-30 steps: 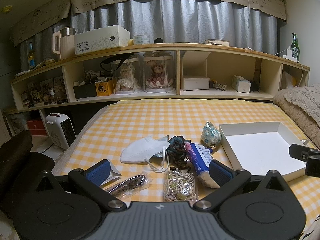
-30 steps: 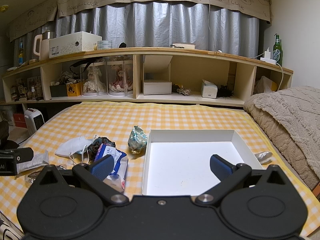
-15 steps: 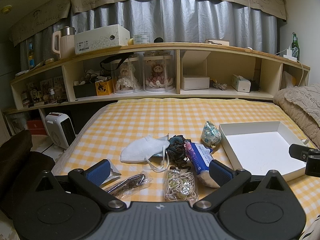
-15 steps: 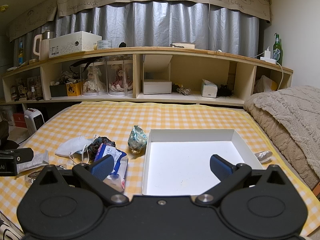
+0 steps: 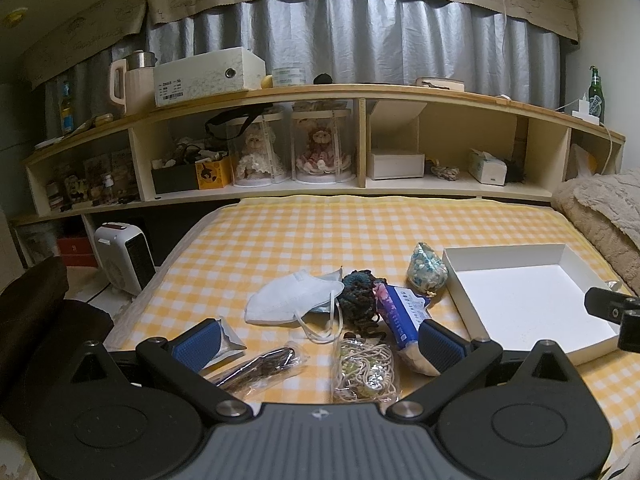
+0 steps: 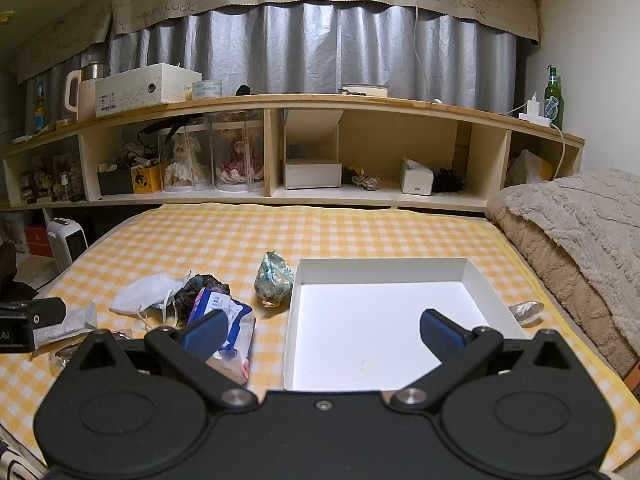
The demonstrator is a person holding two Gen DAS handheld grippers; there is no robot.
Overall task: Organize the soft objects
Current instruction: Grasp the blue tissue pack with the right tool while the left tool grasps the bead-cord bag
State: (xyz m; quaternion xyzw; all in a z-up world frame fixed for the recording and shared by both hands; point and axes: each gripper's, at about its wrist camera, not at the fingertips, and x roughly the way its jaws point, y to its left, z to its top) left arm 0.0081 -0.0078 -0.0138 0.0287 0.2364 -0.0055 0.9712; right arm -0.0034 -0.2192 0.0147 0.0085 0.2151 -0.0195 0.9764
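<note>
On the yellow checked bed lie a white face mask, a dark crocheted piece, a blue tissue pack, a teal patterned pouch, a bag of cord and a clear bag of dark items. An empty white box lies to their right. My left gripper is open and empty, just short of the pile. My right gripper is open and empty over the box's near edge. The mask, tissue pack and pouch also show in the right wrist view.
A wooden shelf unit with dolls and boxes runs along the far side of the bed. A beige blanket is heaped at the right. A white heater stands on the floor at the left. A small clear wrapper lies right of the box.
</note>
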